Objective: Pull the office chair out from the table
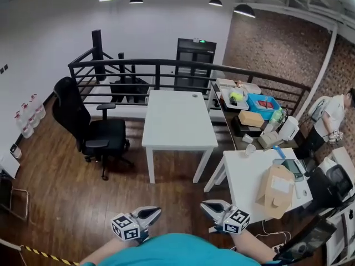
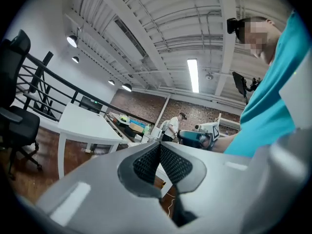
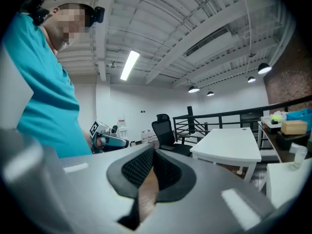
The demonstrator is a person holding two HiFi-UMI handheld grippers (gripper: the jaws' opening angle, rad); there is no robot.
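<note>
- Currently black high-backed office chair [image 1: 91, 127] stands on the dark wooden floor [image 1: 61, 204], left of the white rectangular tabletop [image 1: 177, 121], near it but not touching, not tucked under.
- Left gripper [image 1: 148, 214] and right gripper [image 1: 213, 208] sit low in head view, side by side, well apart from chair.
- Jaws of both are together, nothing between them.

The head camera looked steeply down from well back, the white table [image 1: 178, 121] at twelve o'clock. Cameras riding the left tongs [image 1: 155, 210] and right tongs [image 1: 205, 206] looked level and inward, each catching the other and that table.
</note>
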